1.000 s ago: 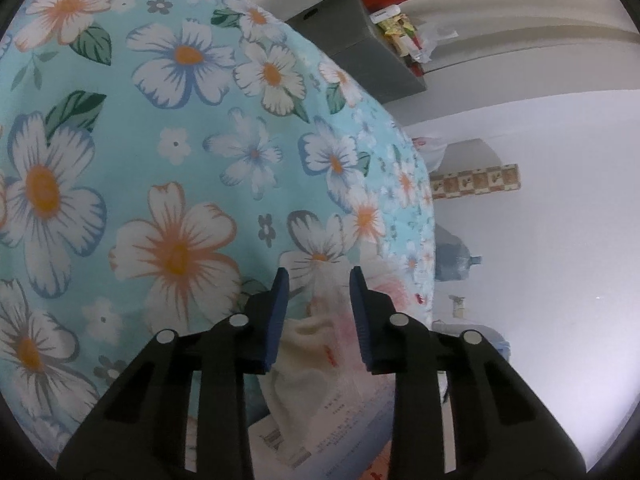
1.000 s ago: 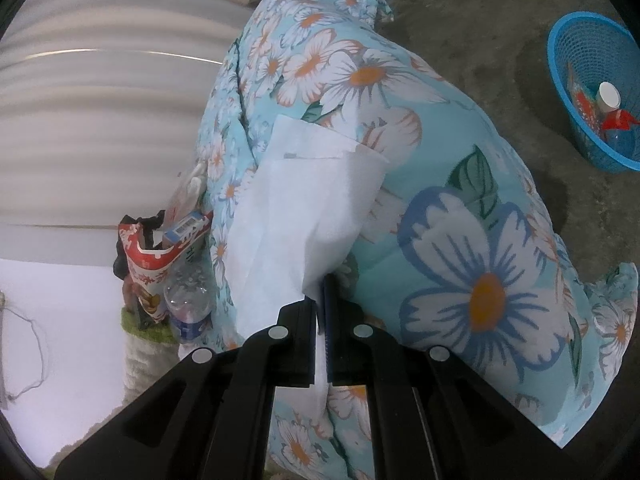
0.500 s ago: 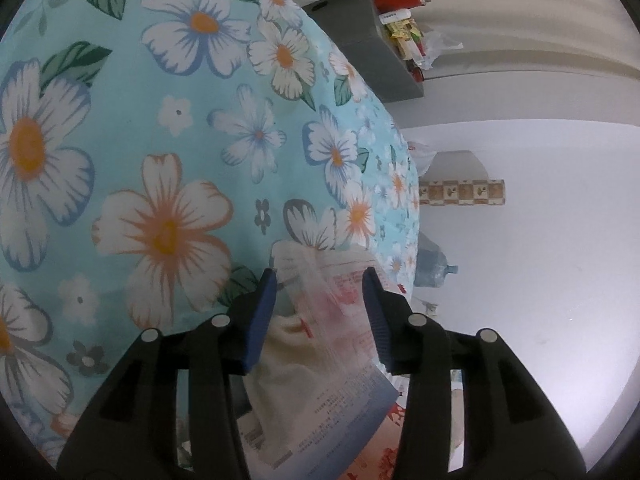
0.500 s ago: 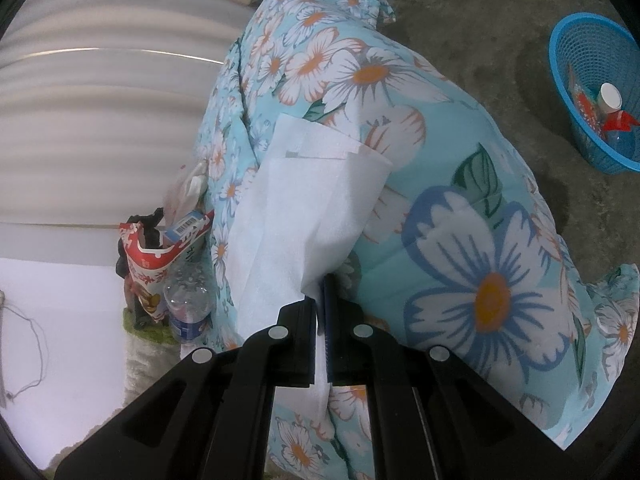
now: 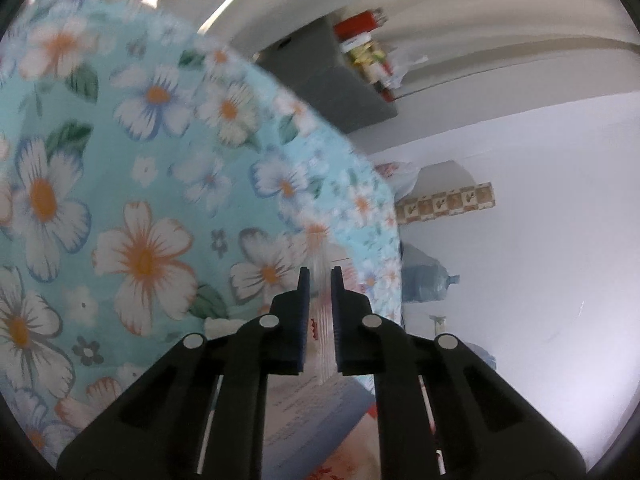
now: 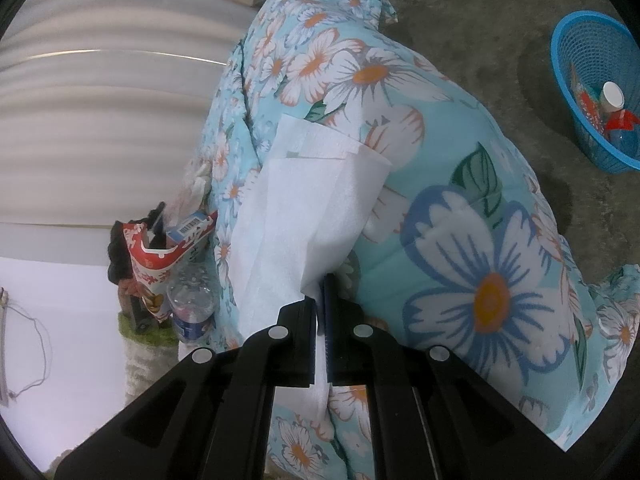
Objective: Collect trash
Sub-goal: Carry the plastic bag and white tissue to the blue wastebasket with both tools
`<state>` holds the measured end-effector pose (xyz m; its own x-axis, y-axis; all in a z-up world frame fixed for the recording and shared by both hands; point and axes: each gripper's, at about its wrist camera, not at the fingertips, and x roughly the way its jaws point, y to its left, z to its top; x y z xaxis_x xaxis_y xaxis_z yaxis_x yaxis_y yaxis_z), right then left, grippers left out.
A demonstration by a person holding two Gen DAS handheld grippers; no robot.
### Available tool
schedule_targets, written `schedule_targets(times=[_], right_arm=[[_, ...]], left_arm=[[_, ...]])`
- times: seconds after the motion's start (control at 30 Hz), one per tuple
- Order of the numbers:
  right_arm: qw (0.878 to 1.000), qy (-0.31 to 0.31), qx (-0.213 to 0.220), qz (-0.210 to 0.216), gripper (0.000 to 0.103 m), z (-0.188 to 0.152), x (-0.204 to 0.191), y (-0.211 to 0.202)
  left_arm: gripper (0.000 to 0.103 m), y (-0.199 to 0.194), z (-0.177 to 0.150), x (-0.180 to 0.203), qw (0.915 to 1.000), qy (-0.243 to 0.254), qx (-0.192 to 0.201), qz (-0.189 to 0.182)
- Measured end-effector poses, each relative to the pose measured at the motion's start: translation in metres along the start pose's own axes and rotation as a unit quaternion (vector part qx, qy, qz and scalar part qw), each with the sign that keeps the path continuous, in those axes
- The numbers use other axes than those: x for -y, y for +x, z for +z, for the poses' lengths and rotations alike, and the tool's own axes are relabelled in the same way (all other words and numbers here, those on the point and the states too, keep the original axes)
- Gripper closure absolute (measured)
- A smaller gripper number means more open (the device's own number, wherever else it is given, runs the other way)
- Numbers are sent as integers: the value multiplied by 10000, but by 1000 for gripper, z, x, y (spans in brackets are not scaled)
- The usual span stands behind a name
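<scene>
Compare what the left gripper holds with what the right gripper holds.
The left gripper pinches a thin clear plastic wrapper with red print; the right gripper pinches a plain white tissue. The wrapper looks see-through; the tissue is opaque, broad and folded. Both are trash, clamped over the floral blanket.

Your left tongs (image 5: 319, 276) have just been closing, and their blue pads now pinch a thin clear plastic wrapper (image 5: 320, 320), fingers reaching toward 12 o'clock. Your right tongs (image 6: 319, 286) sit fully clamped on a white tissue (image 6: 304, 216), likewise aimed at 12 o'clock.
</scene>
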<state>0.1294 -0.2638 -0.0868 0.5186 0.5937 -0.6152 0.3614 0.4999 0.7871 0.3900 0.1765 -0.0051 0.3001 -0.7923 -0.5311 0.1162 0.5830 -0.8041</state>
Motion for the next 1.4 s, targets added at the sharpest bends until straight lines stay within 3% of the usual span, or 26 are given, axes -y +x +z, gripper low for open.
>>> schedule_targets(times=[0.17,0.33,0.53,0.77,0.97,1.17,1.4], right_arm=[[9999,-120,110,49,99,-1,-6,-6],[9989,-334,309,88,99,-1,-21,-13],[9948,-739,663,246,100,2,-51,-32],[9856,-1159,1186,327,100,-2,-81,-70],[9819,-1242,1414,224,100,-14,-82,-95],[9774,-1182,1745,150,100,-30,-73,-124],[9731,-890,2107,261,100,-42,-44,-158]], left_arm=[[98,-28,-4,36,9973,502,539,-13],[100,-58,-16,80,9861,1242,1103,84],[100,-101,-39,135,9659,1877,1774,-163],[100,-137,-101,191,9414,2455,2281,-379],[100,-140,-161,211,9299,2712,2428,-526],[100,-117,-210,226,9314,2759,2183,-932],[100,-66,-245,253,9325,3051,1690,-936]])
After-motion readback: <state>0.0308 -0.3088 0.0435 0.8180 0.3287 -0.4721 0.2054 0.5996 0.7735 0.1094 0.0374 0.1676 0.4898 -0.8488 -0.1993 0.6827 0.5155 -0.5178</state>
